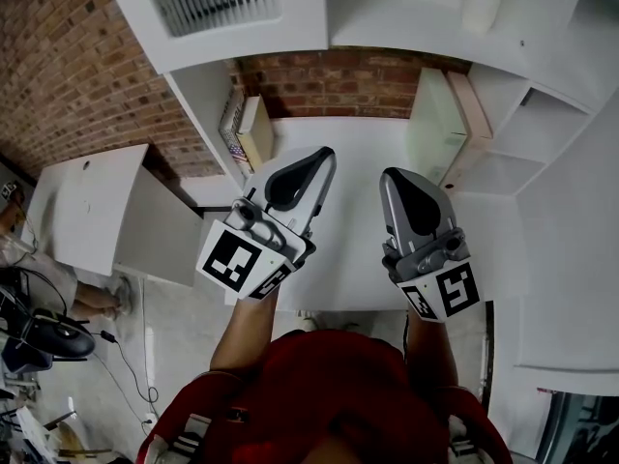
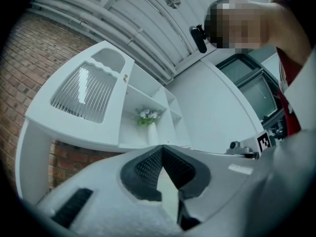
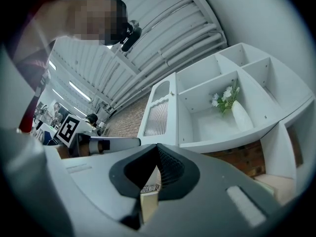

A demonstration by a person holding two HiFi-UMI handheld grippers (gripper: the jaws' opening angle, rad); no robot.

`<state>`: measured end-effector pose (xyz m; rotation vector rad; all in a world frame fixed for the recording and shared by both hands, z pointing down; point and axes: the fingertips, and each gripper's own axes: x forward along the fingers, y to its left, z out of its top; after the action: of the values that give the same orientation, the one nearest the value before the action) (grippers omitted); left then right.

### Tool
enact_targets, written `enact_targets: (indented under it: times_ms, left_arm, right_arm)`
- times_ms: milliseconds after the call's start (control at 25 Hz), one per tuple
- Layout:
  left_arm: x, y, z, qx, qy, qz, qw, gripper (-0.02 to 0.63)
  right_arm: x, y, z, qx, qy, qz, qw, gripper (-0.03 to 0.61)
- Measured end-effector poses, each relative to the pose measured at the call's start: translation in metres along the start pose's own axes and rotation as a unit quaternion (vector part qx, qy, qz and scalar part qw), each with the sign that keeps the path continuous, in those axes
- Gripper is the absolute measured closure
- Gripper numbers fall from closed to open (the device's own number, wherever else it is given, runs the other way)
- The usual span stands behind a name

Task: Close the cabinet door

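Note:
The white cabinet door (image 1: 208, 3) with its ribbed glass panel stands swung open at the upper left of the head view, above and beyond both grippers. It also shows in the left gripper view (image 2: 84, 90) and the right gripper view (image 3: 159, 115). Beside it are open white shelves holding a white vase of flowers (image 2: 150, 127) (image 3: 239, 113). My left gripper (image 1: 327, 153) (image 2: 162, 148) is shut and holds nothing. My right gripper (image 1: 389, 175) (image 3: 157, 146) is level with it, jaws together and also empty. Neither touches the door.
A white counter (image 1: 358, 211) lies under the grippers against a brick wall (image 1: 329, 80). Books (image 1: 247, 129) stand in a side shelf at the left. A pale panel (image 1: 432, 124) leans at the right. A white table (image 1: 82, 206) and floor cables (image 1: 126, 356) are at the left.

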<state>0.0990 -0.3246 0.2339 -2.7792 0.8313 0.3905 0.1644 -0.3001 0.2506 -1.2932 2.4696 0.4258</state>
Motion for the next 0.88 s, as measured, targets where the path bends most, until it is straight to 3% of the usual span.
enact_targets:
  times_ms: [880]
  left_arm:
    - [0.0011,-0.0023,-0.0018,0.001,0.002,-0.012,0.9999,0.611]
  right_arm:
    - [-0.0027,0.002,-0.0055,-0.005,0.008,-0.002,1.0,0.566]
